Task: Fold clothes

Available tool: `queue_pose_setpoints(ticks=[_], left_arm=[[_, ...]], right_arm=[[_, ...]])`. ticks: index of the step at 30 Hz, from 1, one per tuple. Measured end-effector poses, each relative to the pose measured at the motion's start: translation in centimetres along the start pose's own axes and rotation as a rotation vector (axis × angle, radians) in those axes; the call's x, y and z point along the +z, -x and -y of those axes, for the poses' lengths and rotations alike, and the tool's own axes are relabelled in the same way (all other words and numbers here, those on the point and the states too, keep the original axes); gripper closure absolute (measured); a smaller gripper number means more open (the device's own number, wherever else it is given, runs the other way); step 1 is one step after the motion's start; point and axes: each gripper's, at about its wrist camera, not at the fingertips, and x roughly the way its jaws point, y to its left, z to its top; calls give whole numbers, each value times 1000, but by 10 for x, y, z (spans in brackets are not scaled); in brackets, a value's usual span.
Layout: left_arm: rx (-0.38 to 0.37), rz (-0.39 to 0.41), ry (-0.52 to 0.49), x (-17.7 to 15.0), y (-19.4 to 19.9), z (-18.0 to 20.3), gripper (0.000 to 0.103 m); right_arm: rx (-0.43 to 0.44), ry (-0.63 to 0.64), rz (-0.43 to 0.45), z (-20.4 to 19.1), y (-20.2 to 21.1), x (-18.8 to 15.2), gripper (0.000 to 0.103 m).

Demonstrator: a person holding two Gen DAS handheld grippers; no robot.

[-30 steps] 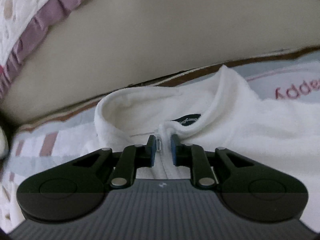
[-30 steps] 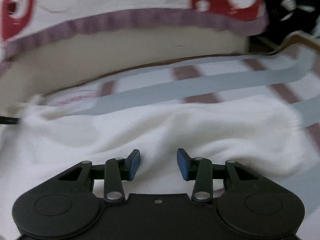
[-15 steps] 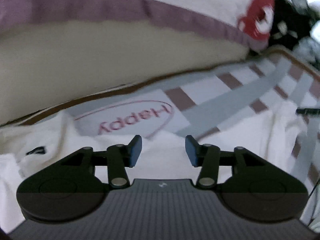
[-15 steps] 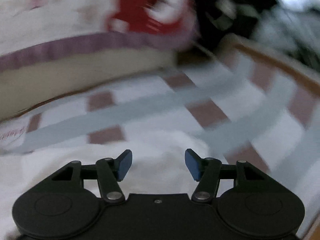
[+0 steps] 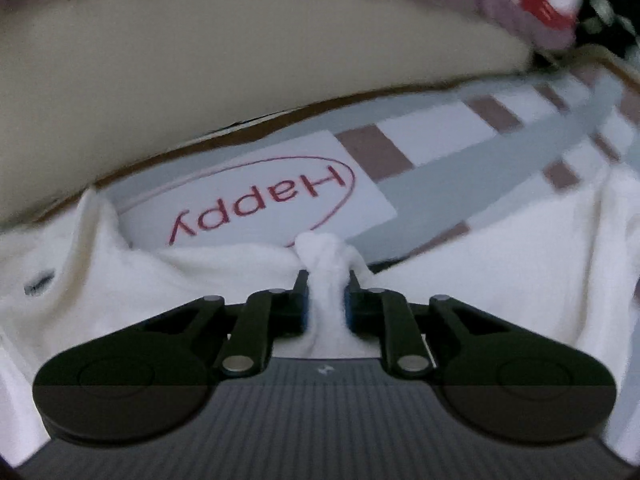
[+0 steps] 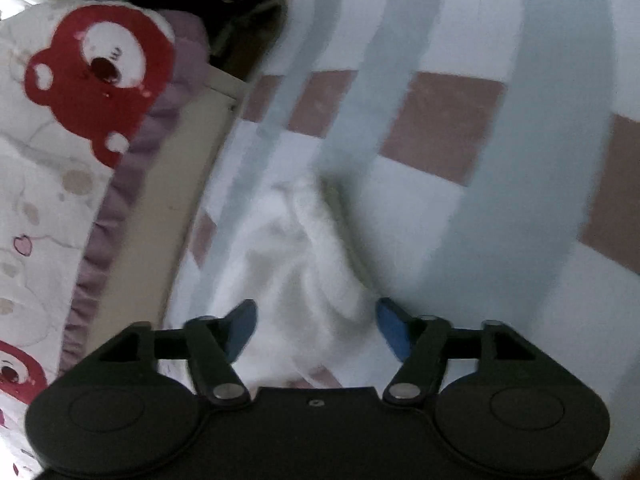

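Looks mid-fold to me: the left gripper [image 5: 326,296] has its 2 fingers pinched on a bunched ridge of the white fleece pullover [image 5: 500,264], low centre of frame; most of it lies spread on the checked grey-and-brown bedsheet [image 5: 436,140]. The right gripper [image 6: 314,326] is spread wide, a blurry fleece end between its fingers; no finished fold visible.

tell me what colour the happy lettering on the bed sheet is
Red, inside a red oval, on the bed sheet; the Happy lettering shows best in the left wrist view.
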Motion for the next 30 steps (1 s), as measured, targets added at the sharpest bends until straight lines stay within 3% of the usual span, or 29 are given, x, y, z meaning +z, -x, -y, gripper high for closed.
queue_pose_setpoints(ticks=[1,2,3,5,7,10,13,15,17,20,22,24,25,26,28,29,30], left_arm=[[-6,1,54,3,2,-2,90],[-4,16,70,6,4,-3,90],[1,35,73,9,7,-2,91],[24,81,21,11,14,5,91],[40,120,-15,12,22,12,91],[10,163,42,11,26,6,91],[-37,155,129,10,16,-7,91],[-34,141,125,10,6,-7,91],[-30,127,121,10,-3,-7,90],[-25,106,114,11,-18,-6,90],[-19,103,113,13,-23,-6,89],[11,116,110,16,-24,-6,78],[53,129,83,17,-24,-3,62],[111,146,44,18,-22,1,47],[162,183,-14,18,-14,9,44],[169,202,-37,18,-8,13,44],[177,219,-55,17,-2,17,44]], right_arm=[[19,18,-5,-4,-6,1,28],[28,58,-20,-9,-12,3,44],[-7,107,-5,-14,-18,1,74],[-72,204,47,-26,-22,-2,77],[-117,325,165,-46,-2,-4,80],[-148,521,371,-76,48,-3,82],[-139,584,458,-83,86,3,83],[-187,600,382,-76,85,9,83],[-304,527,258,-55,72,14,83],[-366,423,155,-24,55,19,83],[-403,431,124,-22,48,20,83],[-440,465,101,-24,44,20,83],[-467,492,76,-24,40,20,83],[-494,513,48,-21,36,20,81],[-565,554,-9,-20,28,17,68],[-593,567,-7,-22,29,17,54],[-618,581,-7,-25,31,17,51]])
